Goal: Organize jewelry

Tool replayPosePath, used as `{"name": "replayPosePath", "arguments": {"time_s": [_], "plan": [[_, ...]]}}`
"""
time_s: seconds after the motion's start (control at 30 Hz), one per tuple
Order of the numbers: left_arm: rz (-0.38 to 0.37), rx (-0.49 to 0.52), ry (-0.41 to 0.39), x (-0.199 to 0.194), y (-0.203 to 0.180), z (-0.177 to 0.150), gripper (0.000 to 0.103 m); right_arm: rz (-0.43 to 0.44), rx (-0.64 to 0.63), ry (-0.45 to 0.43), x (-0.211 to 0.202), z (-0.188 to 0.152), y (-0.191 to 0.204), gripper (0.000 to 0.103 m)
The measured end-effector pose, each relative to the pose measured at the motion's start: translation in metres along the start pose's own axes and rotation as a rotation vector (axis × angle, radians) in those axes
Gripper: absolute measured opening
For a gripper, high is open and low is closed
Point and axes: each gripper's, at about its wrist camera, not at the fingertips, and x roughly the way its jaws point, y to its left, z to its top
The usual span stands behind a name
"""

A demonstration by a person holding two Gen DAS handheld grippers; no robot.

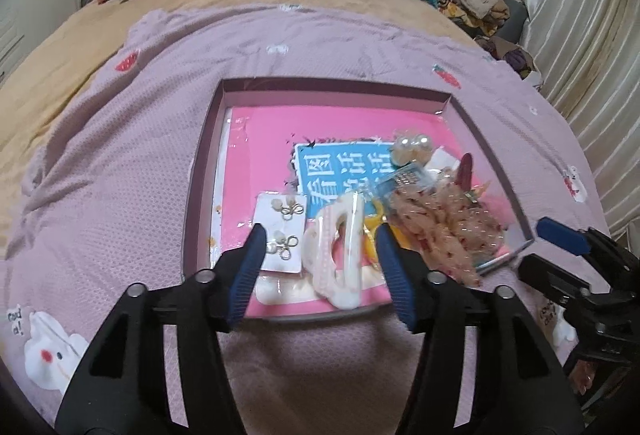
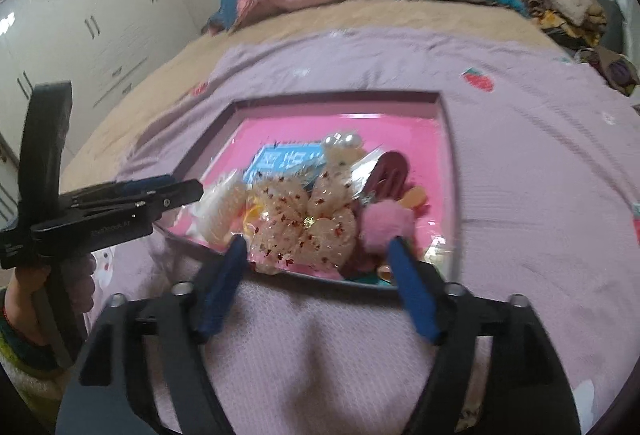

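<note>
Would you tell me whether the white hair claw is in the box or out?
In: the white hair claw lies inside the box walls.

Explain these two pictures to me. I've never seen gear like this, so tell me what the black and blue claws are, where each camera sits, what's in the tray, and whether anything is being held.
No robot here: a person holds a hand-operated clamp in each hand, and each clamp carries a wide-angle camera looking along its two blue-tipped fingers. One picture comes from the left gripper, the other from the right gripper; each tool also shows at the edge of the other's view. Both hover over a shallow tray with a pink floor, lying on a lilac blanket on a bed. In the tray are a white card of earrings, a pale hair claw, a sheer spotted bow, a pink pompom, a dark red clip and pearl pieces. Both grippers are open, and neither holds anything.
</note>
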Motion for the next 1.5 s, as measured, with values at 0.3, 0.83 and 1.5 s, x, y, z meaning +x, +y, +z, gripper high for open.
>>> {"name": "replayPosePath", "arguments": {"time_s": [0.3, 0.83, 1.5], "plan": [[-0.003, 0.000, -0.068, -0.050, -0.010, -0.013, 0.078, -0.057, -0.009, -0.125, -0.062, -0.017, 0.001, 0.096], [0.011, 0.004, -0.122, -0.097, -0.023, -0.071, 0.093, -0.058, -0.006, -0.158, -0.097, -0.059, 0.007, 0.098], [0.012, -0.038, -0.140, -0.103, -0.015, -0.102, 0.093, -0.058, -0.009, -0.140, -0.096, -0.083, 0.024, 0.099]]}}
